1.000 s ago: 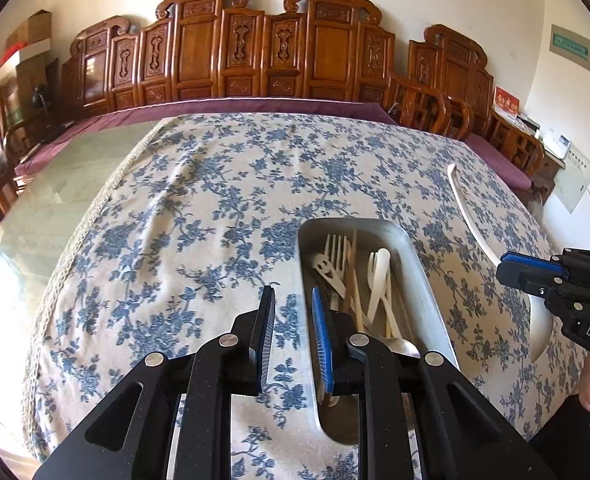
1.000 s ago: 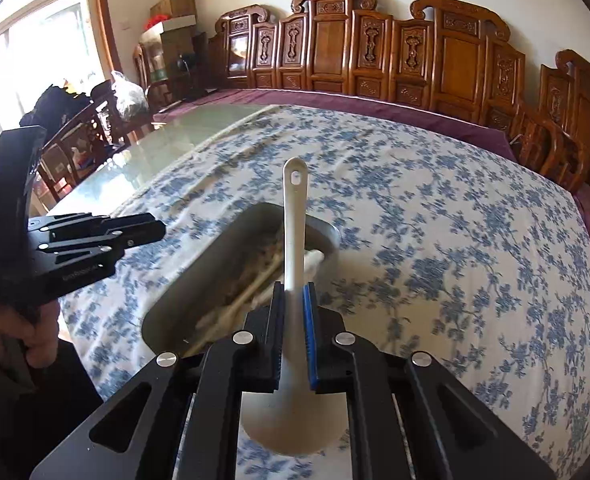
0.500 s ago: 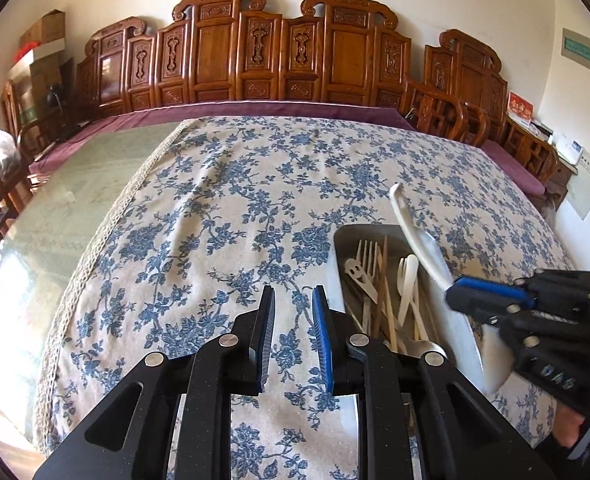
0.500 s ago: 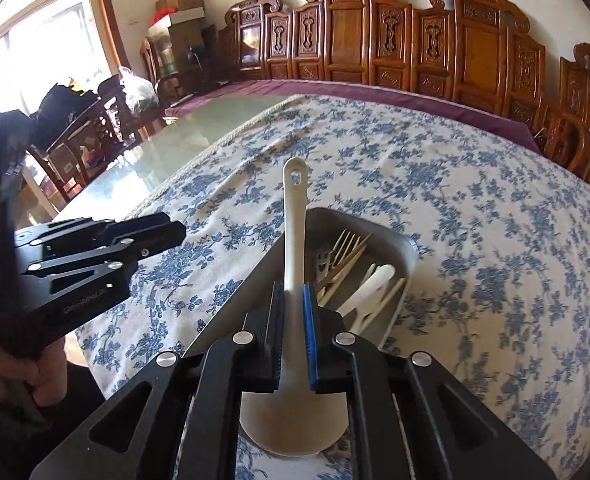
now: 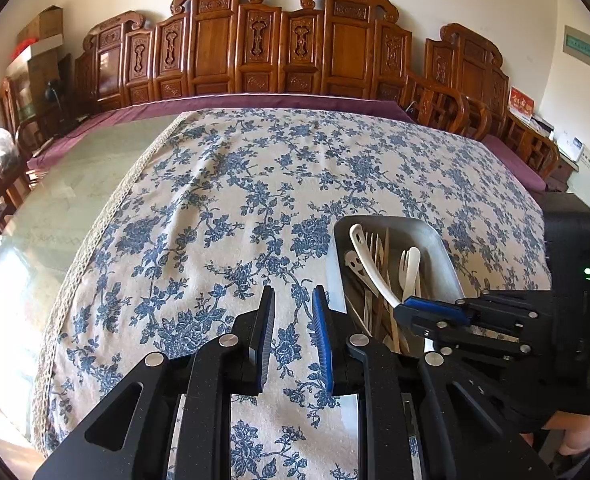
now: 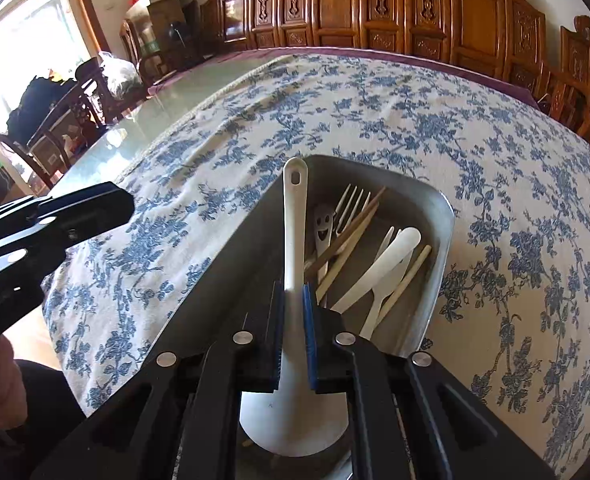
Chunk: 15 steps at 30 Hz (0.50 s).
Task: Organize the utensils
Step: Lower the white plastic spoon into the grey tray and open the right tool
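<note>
Right gripper (image 6: pixel 293 304) clamps white ladle (image 6: pixel 295 216) handle, over metal tray (image 6: pixel 435 216) w/ forks, chopsticks. Left gripper (image 5: pixel 293 320) hangs narrowly open above tablecloth (image 5: pixel 215 200), holding nothing.

No text can be read: the lettering on the green rectangular wall sign (image 5: pixel 583 49) and on the red card (image 5: pixel 521 104) below it is too blurred.
</note>
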{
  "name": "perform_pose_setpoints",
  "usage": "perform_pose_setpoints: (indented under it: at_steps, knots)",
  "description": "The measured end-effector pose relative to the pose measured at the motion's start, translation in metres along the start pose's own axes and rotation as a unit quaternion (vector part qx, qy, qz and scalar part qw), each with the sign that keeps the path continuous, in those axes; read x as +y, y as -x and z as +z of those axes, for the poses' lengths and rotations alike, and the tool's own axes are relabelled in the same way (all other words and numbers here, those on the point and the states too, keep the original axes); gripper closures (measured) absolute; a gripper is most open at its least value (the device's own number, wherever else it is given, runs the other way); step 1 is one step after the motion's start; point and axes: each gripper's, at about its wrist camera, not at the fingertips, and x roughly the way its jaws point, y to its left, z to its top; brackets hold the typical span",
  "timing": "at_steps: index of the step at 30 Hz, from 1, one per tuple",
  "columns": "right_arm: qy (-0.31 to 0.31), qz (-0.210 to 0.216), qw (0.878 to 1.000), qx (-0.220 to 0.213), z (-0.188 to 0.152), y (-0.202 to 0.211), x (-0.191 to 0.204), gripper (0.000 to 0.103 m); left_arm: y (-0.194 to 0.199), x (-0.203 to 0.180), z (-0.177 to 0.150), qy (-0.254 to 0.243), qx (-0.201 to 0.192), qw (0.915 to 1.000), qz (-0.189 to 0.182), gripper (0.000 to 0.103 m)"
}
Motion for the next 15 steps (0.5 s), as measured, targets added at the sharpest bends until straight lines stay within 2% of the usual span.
perform_pose_setpoints:
  at_steps: [7,15]
  knots:
    - [-0.003,0.006,1.0,-0.005,-0.001,-0.003,-0.002,0.091,-0.002,-0.002,-0.001,-0.003,0.002,1.0,0.0,0.086]
    - [0.003,0.006,0.999,-0.039,-0.002,0.017,-0.004,0.091,-0.003,-0.004,-0.002,-0.004,0.005,1.0,0.0,0.086]
